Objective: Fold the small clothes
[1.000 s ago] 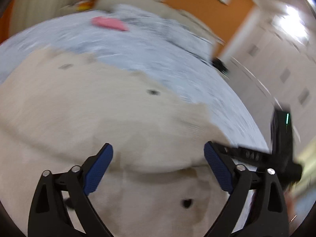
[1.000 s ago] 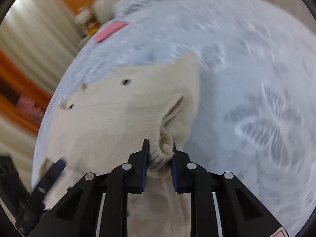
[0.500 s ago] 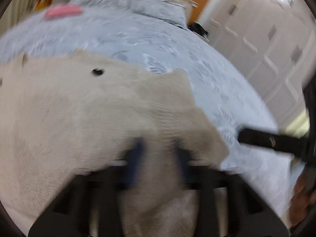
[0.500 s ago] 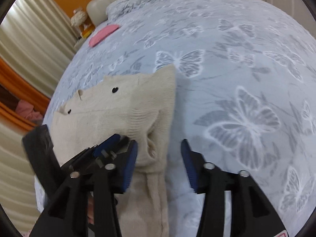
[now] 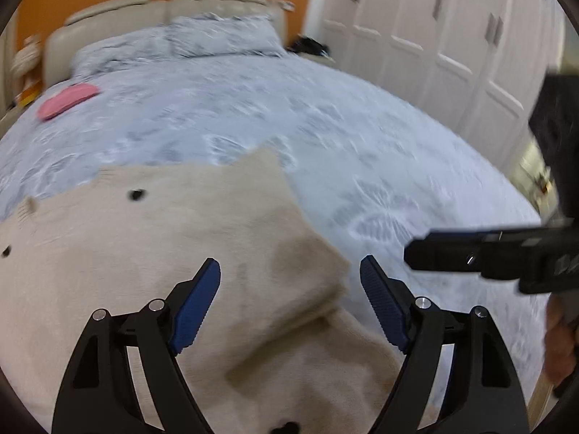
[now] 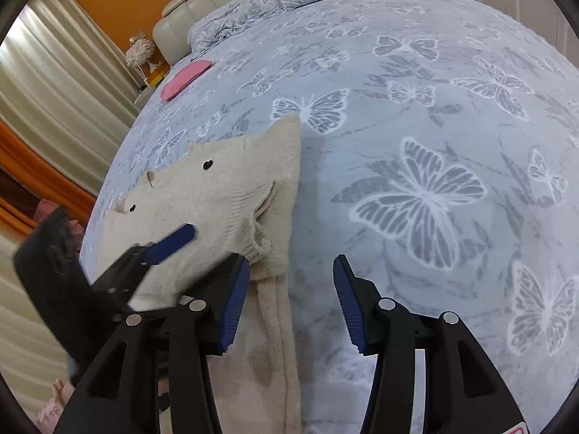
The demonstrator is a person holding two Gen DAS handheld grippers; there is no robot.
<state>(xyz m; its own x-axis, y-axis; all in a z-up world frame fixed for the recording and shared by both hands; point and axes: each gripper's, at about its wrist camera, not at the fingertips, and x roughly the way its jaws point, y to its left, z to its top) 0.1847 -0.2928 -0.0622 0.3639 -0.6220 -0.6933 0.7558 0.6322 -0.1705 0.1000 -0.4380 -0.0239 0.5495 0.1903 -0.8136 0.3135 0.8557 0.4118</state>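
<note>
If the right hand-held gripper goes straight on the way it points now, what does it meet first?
Most likely the butterfly bedspread. The right hand-held gripper stands open over bare cover, and the beige knitted garment lies just off its left pad, so that edge might be brushed. Depth is unclear.

Left wrist view motion-blurred: bedspread [image 5: 325, 115] print smeared. Cream cardigan [image 5: 126, 253] cut off at bottom and left edges. Right wrist view: left gripper [image 6: 159, 253] shows only 1 finger, state unreadable there.
</note>
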